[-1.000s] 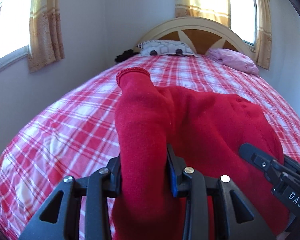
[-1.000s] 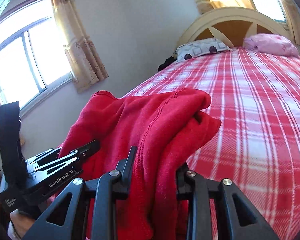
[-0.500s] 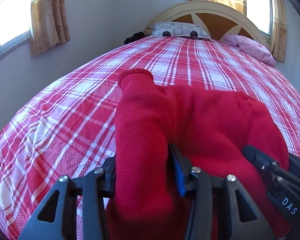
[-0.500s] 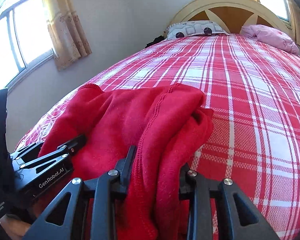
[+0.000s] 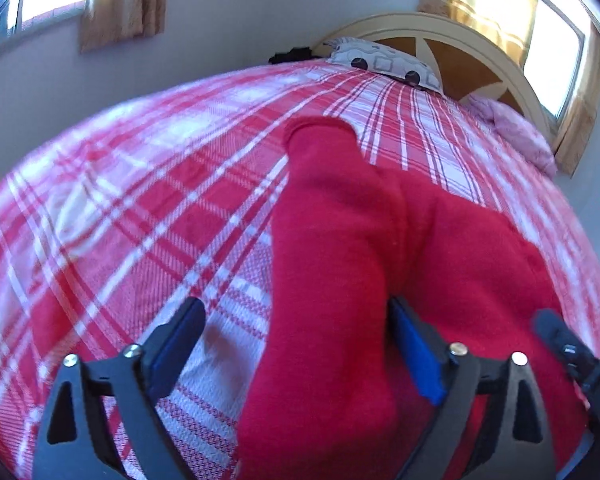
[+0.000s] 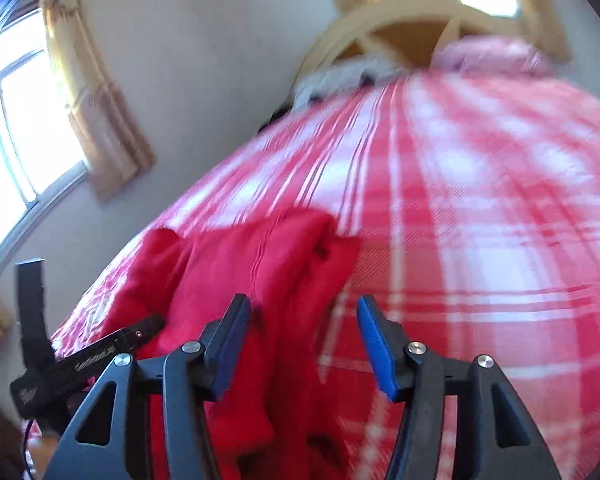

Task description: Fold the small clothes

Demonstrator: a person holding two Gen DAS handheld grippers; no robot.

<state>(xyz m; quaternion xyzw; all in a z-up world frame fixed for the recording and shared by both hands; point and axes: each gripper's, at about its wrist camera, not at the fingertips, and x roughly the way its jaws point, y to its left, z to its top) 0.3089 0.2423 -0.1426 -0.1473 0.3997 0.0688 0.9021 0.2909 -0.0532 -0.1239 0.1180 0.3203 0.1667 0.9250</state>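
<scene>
A small red fleece garment point(image 5: 380, 248) lies on the red and white plaid bed point(image 5: 140, 208), one sleeve stretched toward the headboard. My left gripper point(image 5: 296, 332) is open, its jaws spread wide around the sleeve, the right pad touching the cloth. My right gripper point(image 6: 300, 332) is open over the garment's right edge point(image 6: 268, 280), which lies between the jaws. The right gripper's body shows at the left wrist view's lower right point(image 5: 572, 360); the left gripper shows at the right wrist view's lower left point(image 6: 80, 364).
A patterned pillow point(image 5: 384, 62) and a pink pillow point(image 5: 516, 132) lie at the wooden headboard point(image 5: 460, 52). The wall runs along the bed's left side, with curtained windows point(image 6: 24, 128). Plaid sheet stretches to the right of the garment point(image 6: 480, 240).
Both grippers have opened and let go of the red garment, which now lies on the bed. Both cameras have tipped and moved, blurring the right view.
</scene>
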